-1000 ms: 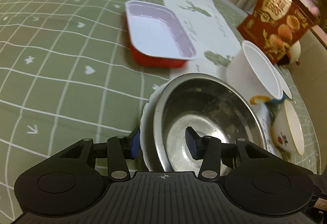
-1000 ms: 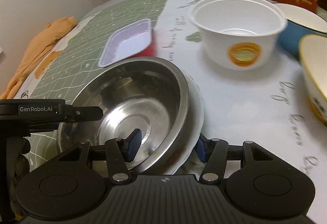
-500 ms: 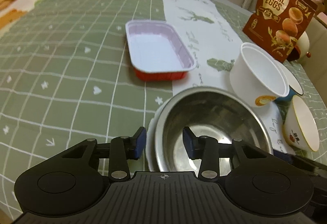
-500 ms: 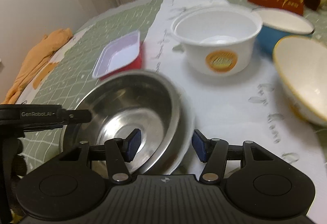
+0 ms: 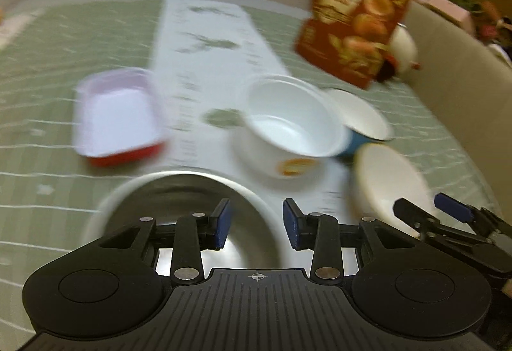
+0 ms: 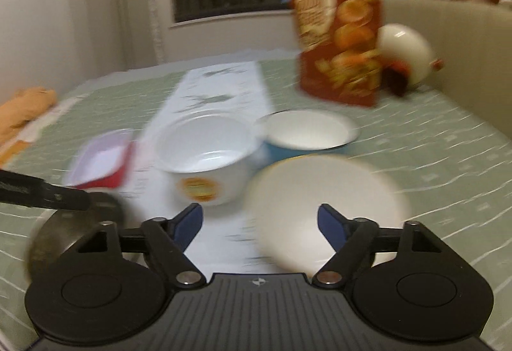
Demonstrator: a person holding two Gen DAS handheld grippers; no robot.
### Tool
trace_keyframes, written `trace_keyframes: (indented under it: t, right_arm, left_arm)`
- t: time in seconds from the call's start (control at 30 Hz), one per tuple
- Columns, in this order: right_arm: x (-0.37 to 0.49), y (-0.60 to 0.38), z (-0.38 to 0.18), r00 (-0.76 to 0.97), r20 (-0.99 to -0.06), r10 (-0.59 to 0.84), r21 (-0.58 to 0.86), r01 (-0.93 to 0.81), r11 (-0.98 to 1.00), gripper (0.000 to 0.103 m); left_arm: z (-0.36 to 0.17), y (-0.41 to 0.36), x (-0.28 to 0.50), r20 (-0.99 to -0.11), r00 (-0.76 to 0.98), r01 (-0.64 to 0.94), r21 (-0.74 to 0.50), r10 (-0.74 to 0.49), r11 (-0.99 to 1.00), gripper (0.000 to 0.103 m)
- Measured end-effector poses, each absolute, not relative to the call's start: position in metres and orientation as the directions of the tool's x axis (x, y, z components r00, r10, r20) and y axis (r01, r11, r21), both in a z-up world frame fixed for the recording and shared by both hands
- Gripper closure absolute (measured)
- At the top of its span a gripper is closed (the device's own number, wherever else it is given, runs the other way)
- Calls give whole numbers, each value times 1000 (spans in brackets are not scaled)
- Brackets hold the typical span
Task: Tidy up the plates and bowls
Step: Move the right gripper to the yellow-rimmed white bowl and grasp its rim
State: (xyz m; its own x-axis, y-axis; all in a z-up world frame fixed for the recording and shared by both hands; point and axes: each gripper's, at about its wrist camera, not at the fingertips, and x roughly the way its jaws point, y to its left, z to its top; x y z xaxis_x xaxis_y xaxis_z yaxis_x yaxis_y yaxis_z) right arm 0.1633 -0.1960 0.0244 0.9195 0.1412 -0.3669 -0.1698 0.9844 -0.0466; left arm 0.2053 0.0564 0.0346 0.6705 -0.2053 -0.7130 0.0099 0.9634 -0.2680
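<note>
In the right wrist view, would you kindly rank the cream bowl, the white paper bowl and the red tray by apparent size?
1. Cream bowl, nearest the camera, so its lead is unsure.
2. White paper bowl.
3. Red tray, blurred and farther off.

Dim warm indoor light, heavy motion blur across both views, fisheye bending at edges, dark corner vignetting, soft shadows.

steel bowl (image 5: 192,210) below left jaws, shiny metal, white tub (image 5: 288,130) ahead of them, smooth glossy plastic, cream bowl (image 6: 323,207) between right jaws, glazed, glossy, tablecloth (image 5: 80,30) matt green cloth, black gripper bodies ribbed matt plastic
</note>
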Motion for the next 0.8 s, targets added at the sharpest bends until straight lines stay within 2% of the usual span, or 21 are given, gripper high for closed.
trace_keyframes:
  t: [0.13,0.2,0.27,0.37,0.53,0.8]
  right_arm:
    - [164,-239,28,942,-335,12,-134,-60,989,16]
    - [167,-260,26,942,-336,2,-130,-48,990,16]
    - [177,-284,25,926,-376,40,-67,-71,995,16]
    - [200,-316,17,895,-437,94,108,-51,993,18]
    - [236,-346,-3,853,-489,185,309,-29,950,41]
    - [255,-343,-17,829,-508,235,349,-51,936,61]
  left_arm:
    - [26,14,228,-721,636,51,-317,-275,947,64]
    - [20,-4,239,-726,618,57,-340,-301,939,64]
    - [13,-19,252,-727,607,46,-370,-320,928,64]
    - [3,-36,268,-733,591,25,-399,-335,916,65]
    - [-11,-59,287,-753,574,8,-388,-322,922,66]
    - [-24,-62,295,-765,536,11,-417,-358,909,79]
